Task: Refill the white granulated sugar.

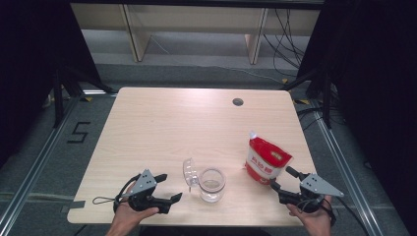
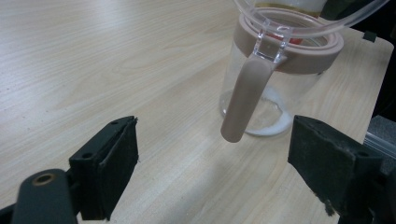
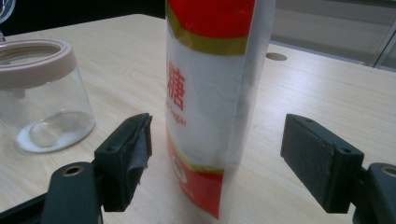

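Both tongs stand spread and empty: the right tongs (image 3: 215, 158) straddle the upright red-and-white plastic sugar pouch (image 3: 212, 93), while the left tongs (image 2: 215, 172) face the clear glass jar with a pinkish rim (image 2: 275, 70). Risk: a pinch low on the soft pouch may buckle it toward the jar, spilling sugar on the wooden bench (image 1: 162, 128).

I've got the worktop (image 1: 162, 123) in front of me, and everything sits along its near edge. Near the middle stands the jar (image 1: 212, 184), upright, with its hinged lid (image 1: 189, 172) flipped up on the jar's left side. To the right of the jar, a little farther back, the sugar pouch (image 1: 266, 160) stands upright, apart from the jar. My left gripper (image 1: 164, 189) is just left of the jar, jaws spread, the lid's latch between them in the left gripper view. My right gripper (image 1: 280, 181) is right before the pouch, jaws on either side of it, not touching. A grommet hole (image 1: 238, 102) lies at the far edge, behind the pouch.
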Motion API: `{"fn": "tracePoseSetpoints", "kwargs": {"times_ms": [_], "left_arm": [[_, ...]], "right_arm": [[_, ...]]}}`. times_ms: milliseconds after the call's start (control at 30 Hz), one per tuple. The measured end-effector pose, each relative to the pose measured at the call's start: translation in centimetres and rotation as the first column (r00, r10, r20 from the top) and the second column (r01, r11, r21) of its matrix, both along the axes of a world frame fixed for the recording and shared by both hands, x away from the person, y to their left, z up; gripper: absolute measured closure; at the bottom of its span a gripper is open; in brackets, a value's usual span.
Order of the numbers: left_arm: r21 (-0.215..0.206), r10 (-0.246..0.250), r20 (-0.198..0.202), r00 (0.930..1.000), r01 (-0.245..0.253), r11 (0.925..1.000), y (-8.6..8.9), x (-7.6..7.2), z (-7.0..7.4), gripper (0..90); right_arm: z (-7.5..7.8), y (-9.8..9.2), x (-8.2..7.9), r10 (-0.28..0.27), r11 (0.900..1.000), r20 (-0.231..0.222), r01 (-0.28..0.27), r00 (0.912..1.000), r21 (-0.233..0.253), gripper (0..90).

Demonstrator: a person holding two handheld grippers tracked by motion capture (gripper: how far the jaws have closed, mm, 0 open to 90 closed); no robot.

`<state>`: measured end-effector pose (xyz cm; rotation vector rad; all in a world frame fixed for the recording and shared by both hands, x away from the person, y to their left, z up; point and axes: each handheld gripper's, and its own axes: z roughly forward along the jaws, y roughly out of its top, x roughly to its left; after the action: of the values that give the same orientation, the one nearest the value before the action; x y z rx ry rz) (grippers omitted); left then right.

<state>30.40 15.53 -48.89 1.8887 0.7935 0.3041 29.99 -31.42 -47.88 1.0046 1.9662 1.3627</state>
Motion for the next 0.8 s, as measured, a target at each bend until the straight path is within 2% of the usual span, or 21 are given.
{"fn": "tracePoseSetpoints", "kwargs": {"times_ms": [100,133,167,200,233,267,333,367,400,433,467,500,533,700,733,800], "left_arm": [[-0.003,0.007,0.002,1.0000,-0.007,1.0000,0.1,0.0,0.0,15.6],[0.001,0.008,0.006,1.0000,-0.008,1.0000,0.2,0.0,0.1,15.6],[0.007,0.002,0.015,0.9999,-0.002,1.0000,0.3,0.1,0.1,15.6],[0.003,-0.002,0.020,0.9998,0.002,1.0000,0.3,0.2,0.1,15.6],[0.003,0.001,0.018,0.9998,-0.001,1.0000,0.3,0.2,0.1,15.6],[0.001,0.003,0.015,0.9999,-0.003,1.0000,0.3,0.1,0.1,15.6],[0.009,-0.001,0.017,0.9999,0.000,1.0000,0.3,0.1,0.0,15.6],[0.003,0.015,0.000,0.9999,-0.015,0.9999,0.2,0.0,0.0,15.6],[-0.001,0.013,0.002,0.9999,-0.013,0.9999,0.1,0.0,0.0,15.6],[-0.002,0.012,0.002,0.9999,-0.012,0.9999,0.1,0.0,0.0,15.6],[-0.001,0.014,0.001,0.9999,-0.014,0.9999,0.0,0.0,0.0,15.7],[0.002,0.010,0.003,0.9999,-0.010,0.9999,0.0,0.0,0.0,15.6],[0.002,0.009,0.003,1.0000,-0.009,1.0000,0.0,0.0,0.0,15.6],[-0.002,0.008,-0.001,1.0000,-0.008,1.0000,0.0,0.0,-0.1,15.6],[0.000,0.007,-0.001,1.0000,-0.007,1.0000,0.0,0.0,-0.1,15.6],[0.004,0.004,-0.002,1.0000,-0.004,1.0000,0.0,0.0,-0.1,15.6]], "right_arm": [[0.0,0.3,0.3,0.007,1.000,-0.004,-0.007,1.0000,0.027,25.7],[-0.1,0.3,0.6,0.008,1.000,0.030,-0.008,0.9995,-0.009,26.3],[-0.1,0.3,0.6,0.008,1.000,0.030,-0.008,0.9995,-0.009,26.3],[-0.2,0.5,0.6,0.011,1.000,0.008,-0.011,0.9999,0.002,26.4],[-0.2,0.4,0.9,0.026,0.999,0.027,-0.026,0.9993,-0.034,26.7],[-0.4,0.8,0.9,0.016,1.000,0.012,-0.016,0.9998,-0.010,27.2],[-0.4,1.0,1.1,0.023,1.000,0.004,-0.023,0.9997,-0.007,27.2],[-0.4,1.0,1.1,0.023,1.000,0.004,-0.023,0.9997,-0.007,27.2],[-0.5,1.1,1.2,0.024,1.000,0.007,-0.024,0.9997,-0.004,27.2],[-0.5,1.1,1.4,0.031,0.999,0.030,-0.031,0.9991,-0.013,27.2],[-0.6,1.2,1.5,0.034,0.999,0.021,-0.034,0.9992,-0.005,27.2],[-0.6,1.2,1.8,0.037,0.999,0.048,-0.036,0.9981,-0.024,27.2],[-0.6,1.3,1.6,0.023,1.000,0.009,-0.023,0.9997,-0.006,27.2],[-0.8,1.5,2.2,0.038,0.999,0.022,-0.038,0.9990,0.008,28.8],[-0.8,1.6,2.2,0.020,1.000,0.031,-0.020,0.9993,0.009,28.9],[-0.7,1.6,2.5,0.028,1.000,0.040,-0.028,0.9988,-0.004,31.1]]}}
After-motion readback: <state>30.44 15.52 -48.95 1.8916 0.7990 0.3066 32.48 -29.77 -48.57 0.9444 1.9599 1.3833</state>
